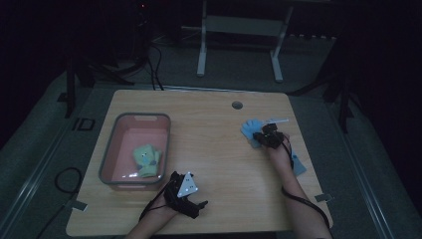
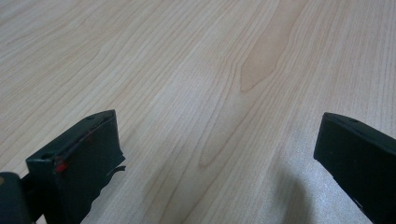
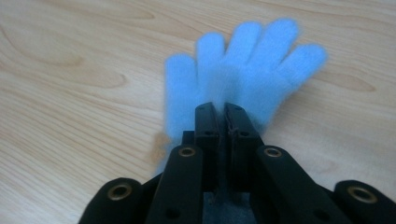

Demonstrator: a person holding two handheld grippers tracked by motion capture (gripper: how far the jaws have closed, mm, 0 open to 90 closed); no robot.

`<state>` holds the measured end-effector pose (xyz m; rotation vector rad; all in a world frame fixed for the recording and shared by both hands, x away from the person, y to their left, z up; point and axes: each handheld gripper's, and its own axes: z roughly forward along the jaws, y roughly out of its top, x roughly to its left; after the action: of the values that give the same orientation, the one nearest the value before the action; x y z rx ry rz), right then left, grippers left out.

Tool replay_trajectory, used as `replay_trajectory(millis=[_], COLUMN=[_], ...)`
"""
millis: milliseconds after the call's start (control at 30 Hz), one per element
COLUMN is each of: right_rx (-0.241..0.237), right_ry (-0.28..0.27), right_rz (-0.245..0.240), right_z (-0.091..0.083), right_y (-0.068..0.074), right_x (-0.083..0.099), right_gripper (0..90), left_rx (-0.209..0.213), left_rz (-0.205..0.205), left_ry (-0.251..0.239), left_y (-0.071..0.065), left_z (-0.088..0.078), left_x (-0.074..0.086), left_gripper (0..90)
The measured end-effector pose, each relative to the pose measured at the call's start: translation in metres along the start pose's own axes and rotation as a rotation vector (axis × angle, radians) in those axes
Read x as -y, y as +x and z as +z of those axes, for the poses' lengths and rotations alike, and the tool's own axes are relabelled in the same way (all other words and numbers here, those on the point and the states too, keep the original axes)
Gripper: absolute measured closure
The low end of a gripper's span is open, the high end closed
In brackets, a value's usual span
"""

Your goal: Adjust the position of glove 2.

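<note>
**Blue glove pinched for lifting while the tub waits**

The blue glove [image 3: 243, 70] is lain flat on the wooden table [image 1: 219, 159], at its right side, with its fingers spread and pointing away from the person. The right gripper [image 3: 223, 112] is brought down on the palm of the glove, and its two black jaws are pressed together with almost no gap between them. A fold of the blue fabric appears to be caught between them, which suits a thin, soft thing: it cannot be taken from the sides, so it is pinched from above. In the high view the same gripper [image 1: 268, 135] is seen sitting on the glove, a second bit of blue cloth [image 1: 298, 164] being visible just behind the wrist.

At the left side of the table a grey tub [image 1: 107, 164] with a pink inside is placed, and a green glove [image 1: 146, 159] is already lain in it. From this it is judged that gloves are being gathered into the tub and the blue one is next.

The left gripper [image 2: 215, 154] is held low over bare wood just beside the tub's near corner, its jaws spread wide with nothing between them, apparently kept ready and out of the way.
</note>
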<state>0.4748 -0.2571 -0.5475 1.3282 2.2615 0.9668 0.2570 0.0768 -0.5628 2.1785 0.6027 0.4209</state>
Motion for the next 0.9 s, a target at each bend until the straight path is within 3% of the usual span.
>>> replay_trajectory(millis=[100, 367, 567, 900], right_rx=[0.009, 0.026, 0.012, -0.016], right_ry=[-0.014, -0.033, -0.066, -0.075], right_rz=[0.019, 0.011, 0.037, 0.055], right_z=[-0.007, -0.035, -0.059, -0.078], right_y=[0.01, 0.047, 0.072, 0.106], right_x=[0.0, -0.002, -0.001, 0.011], right_gripper=[86.6, 87.2, 87.3, 87.2], left_rx=[0.0, -0.007, -0.009, -0.009], left_rz=[0.0, 0.005, 0.004, 0.014], left_ry=[-0.001, 0.0, -0.002, -0.002], left_y=[0.0, 0.0, 0.0, -0.001], left_z=[0.0, 0.0, 0.0, 0.0], left_x=[0.0, 0.0, 0.0, 0.0], left_gripper=[0.9, 0.9, 1.0, 1.0])
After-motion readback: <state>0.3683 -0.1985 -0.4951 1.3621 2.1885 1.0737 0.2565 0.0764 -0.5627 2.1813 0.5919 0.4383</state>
